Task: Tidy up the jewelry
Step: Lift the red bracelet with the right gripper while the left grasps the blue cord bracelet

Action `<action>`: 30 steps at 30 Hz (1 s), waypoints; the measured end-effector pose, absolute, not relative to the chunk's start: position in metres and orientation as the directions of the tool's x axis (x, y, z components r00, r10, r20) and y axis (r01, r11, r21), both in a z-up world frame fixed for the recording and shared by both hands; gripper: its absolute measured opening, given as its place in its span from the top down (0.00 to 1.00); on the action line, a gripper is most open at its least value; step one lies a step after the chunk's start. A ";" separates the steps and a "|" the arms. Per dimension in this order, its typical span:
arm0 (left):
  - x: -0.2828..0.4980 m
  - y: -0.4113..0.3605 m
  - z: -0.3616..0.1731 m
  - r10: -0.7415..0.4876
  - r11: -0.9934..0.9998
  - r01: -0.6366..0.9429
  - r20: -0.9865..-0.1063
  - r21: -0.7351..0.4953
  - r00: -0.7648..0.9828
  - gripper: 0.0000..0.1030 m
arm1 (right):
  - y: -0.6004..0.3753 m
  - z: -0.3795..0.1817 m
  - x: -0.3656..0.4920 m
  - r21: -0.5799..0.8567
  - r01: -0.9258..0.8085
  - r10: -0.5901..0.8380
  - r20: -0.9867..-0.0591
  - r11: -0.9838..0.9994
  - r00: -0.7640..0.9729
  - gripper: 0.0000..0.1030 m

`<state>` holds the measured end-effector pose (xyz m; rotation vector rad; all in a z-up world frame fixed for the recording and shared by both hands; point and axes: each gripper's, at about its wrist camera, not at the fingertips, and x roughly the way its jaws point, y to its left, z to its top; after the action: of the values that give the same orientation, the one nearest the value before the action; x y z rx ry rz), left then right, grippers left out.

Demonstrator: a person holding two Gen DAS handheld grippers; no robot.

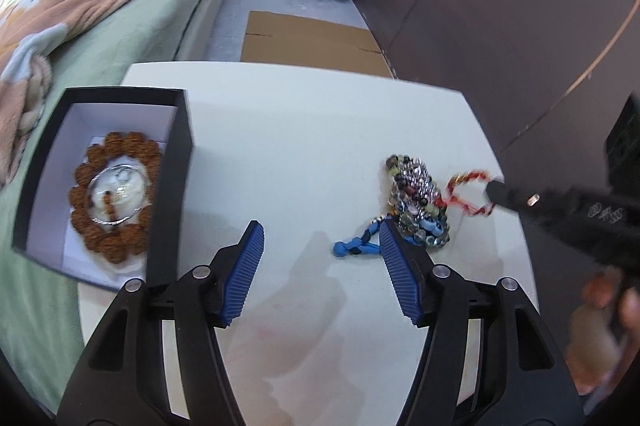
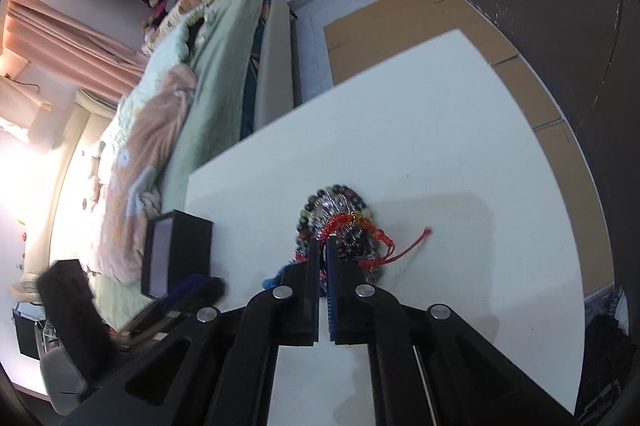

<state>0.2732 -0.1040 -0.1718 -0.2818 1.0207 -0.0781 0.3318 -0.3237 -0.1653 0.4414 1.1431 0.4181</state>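
The right tool (image 2: 323, 244), jaws pinched together, grips the red cord bracelet (image 1: 466, 192) on the jewelry pile (image 1: 416, 204) at the worktop's (image 1: 300, 130) right. The left tool (image 1: 322, 254) hovers half open, empty. Next, I judge: carry it left into the black box (image 1: 176, 154).

A white bench (image 1: 304, 130) carries a black box (image 1: 182, 146) with a white inside, holding a brown beaded bracelet (image 1: 116, 194). Right of the box: mixed multicoloured beads (image 1: 416, 198), a red cord (image 1: 466, 192), a blue cord (image 1: 354, 246). Left tongs (image 1: 320, 242) have ribbed blue pads.
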 end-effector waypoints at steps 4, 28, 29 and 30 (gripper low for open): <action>0.280 -0.116 -0.182 -0.205 0.966 -0.033 -0.837 -0.256 0.508 0.42 | -0.327 -0.155 0.329 0.534 -0.102 0.528 -0.758 0.839 0.383 0.97; 0.273 -0.141 -0.164 -0.205 0.978 0.068 -0.833 -0.199 0.513 0.90 | -0.363 -0.128 0.315 0.539 -0.096 0.515 -0.714 0.837 0.474 0.97; 0.272 -0.140 -0.159 -0.204 0.978 0.068 -0.829 -0.198 0.521 0.90 | -0.363 -0.127 0.315 0.542 -0.096 0.517 -0.712 0.835 0.475 0.97; 0.270 -0.139 -0.152 -0.203 0.978 0.069 -0.823 -0.197 0.531 0.90 | -0.363 -0.127 0.315 0.546 -0.097 0.520 -0.709 0.832 0.477 0.97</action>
<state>0.2697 -0.1394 -0.1519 -0.1461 0.9992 -0.1631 0.3146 -0.3634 -0.1266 0.4710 1.0112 0.3945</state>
